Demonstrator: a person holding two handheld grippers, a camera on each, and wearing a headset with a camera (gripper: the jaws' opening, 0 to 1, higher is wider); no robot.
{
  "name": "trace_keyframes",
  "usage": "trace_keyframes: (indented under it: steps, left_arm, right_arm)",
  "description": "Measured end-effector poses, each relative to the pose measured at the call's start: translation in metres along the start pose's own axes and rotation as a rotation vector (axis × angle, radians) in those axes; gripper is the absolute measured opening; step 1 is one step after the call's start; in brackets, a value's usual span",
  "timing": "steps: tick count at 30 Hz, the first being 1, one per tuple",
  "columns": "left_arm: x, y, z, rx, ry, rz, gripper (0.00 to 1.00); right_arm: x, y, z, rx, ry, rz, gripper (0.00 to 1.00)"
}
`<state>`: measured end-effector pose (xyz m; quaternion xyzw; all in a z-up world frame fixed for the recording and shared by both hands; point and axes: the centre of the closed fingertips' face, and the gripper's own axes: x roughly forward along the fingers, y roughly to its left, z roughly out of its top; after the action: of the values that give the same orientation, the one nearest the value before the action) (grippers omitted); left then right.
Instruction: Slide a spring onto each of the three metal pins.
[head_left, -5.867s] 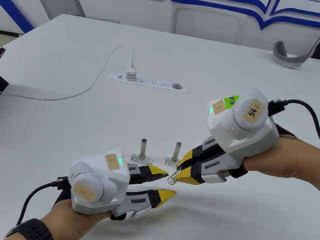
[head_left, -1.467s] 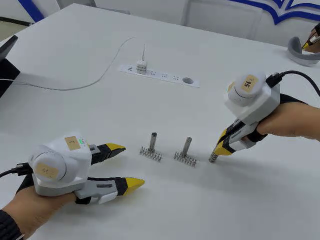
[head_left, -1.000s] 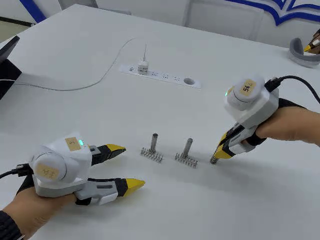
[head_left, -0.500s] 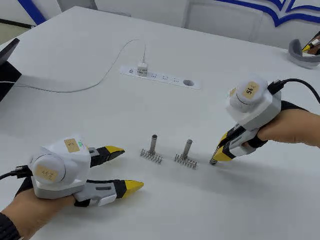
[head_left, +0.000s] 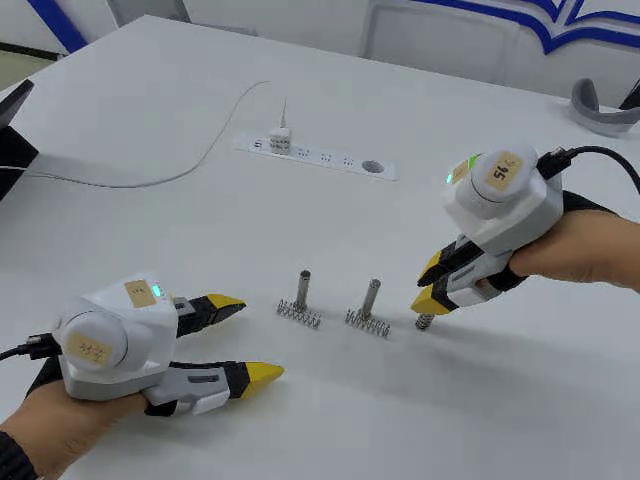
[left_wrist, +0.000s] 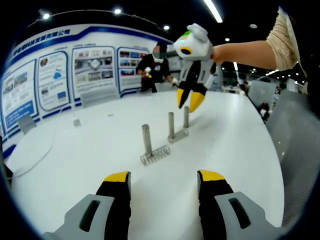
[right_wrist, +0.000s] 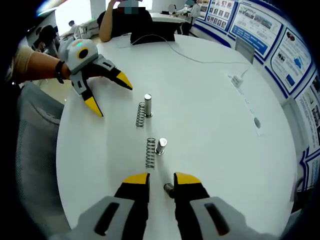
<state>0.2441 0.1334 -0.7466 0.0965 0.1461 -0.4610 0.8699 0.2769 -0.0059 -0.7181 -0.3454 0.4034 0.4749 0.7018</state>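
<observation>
Two bare pins (head_left: 302, 284) stand, springs (head_left: 298, 314) lying beside them; the third pin (head_left: 424, 321) wears one. The right gripper (head_left: 424, 288) has its jaws barely parted and empty, its own view looking down on the pin tops. The left gripper (head_left: 260, 337) gapes empty.

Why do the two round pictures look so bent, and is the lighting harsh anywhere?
Head view: straight lines, soft even light, only faint shadows on the white table beneath the right tool. Left gripper view: fisheye curves the table edge; ceiling lamps glare. Right gripper view: same bulging, a washed-out bright patch upper left.
</observation>
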Motion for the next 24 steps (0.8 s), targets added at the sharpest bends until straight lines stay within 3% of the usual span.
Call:
trace_keyframes:
  steps: [11,24]
  left_arm:
    - [-0.001,0.001,0.0,-0.001,-0.001,0.003,0.54]
    - [-0.001,0.0,-0.001,-0.003,0.003,0.0,0.53]
  right_arm:
    - [0.024,0.013,0.001,-0.013,0.019,0.045,0.18]
    - [0.044,0.015,-0.003,-0.02,0.038,0.064,0.15]
